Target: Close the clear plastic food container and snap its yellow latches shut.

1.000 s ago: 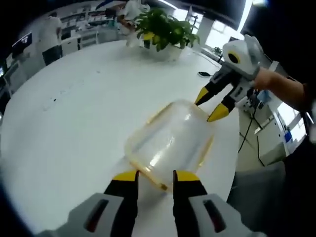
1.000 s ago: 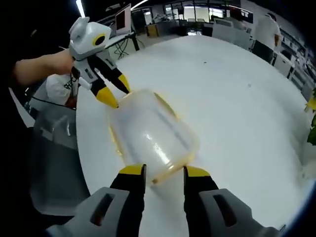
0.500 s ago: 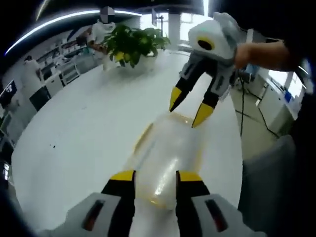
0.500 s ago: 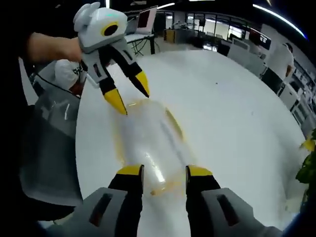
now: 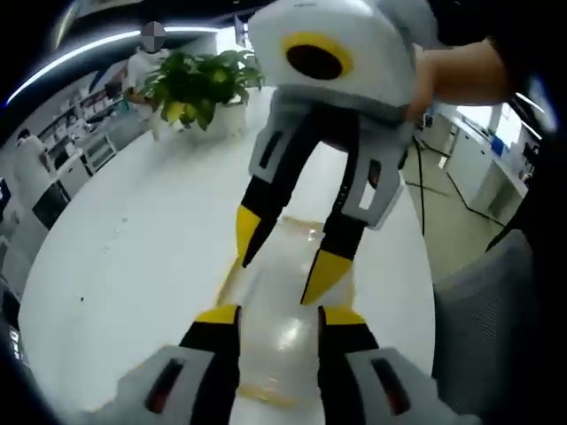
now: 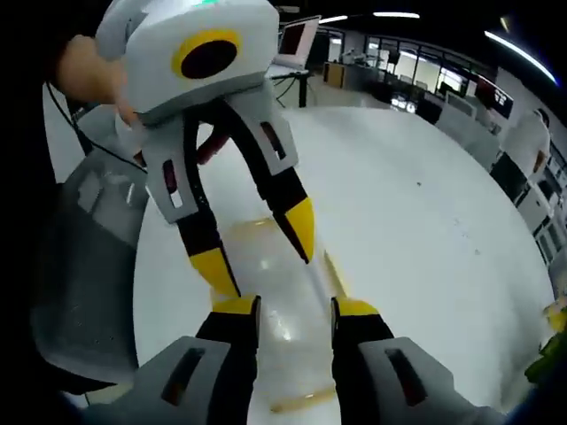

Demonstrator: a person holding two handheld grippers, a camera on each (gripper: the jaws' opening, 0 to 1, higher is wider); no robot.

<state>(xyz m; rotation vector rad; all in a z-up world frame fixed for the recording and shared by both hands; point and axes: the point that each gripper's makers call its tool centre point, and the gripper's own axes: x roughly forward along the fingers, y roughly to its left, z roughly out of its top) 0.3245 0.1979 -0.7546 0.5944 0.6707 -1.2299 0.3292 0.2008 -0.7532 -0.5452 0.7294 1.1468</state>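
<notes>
Two open claws (image 5: pixel 276 314) (image 6: pixel 294 305) meet above the container (image 5: pixel 282 336).

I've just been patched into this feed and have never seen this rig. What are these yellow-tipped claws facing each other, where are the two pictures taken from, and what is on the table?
They are two hand-held grippers, each carrying its own camera. In the left gripper view, the left gripper rises from the bottom and the right gripper faces it, held by a person's hand. The right gripper view mirrors this. Between them, on the round white table, lies the clear plastic food container with yellow trim. Both grippers are open over it; nothing looks gripped. A green potted plant stands farther back.
</notes>
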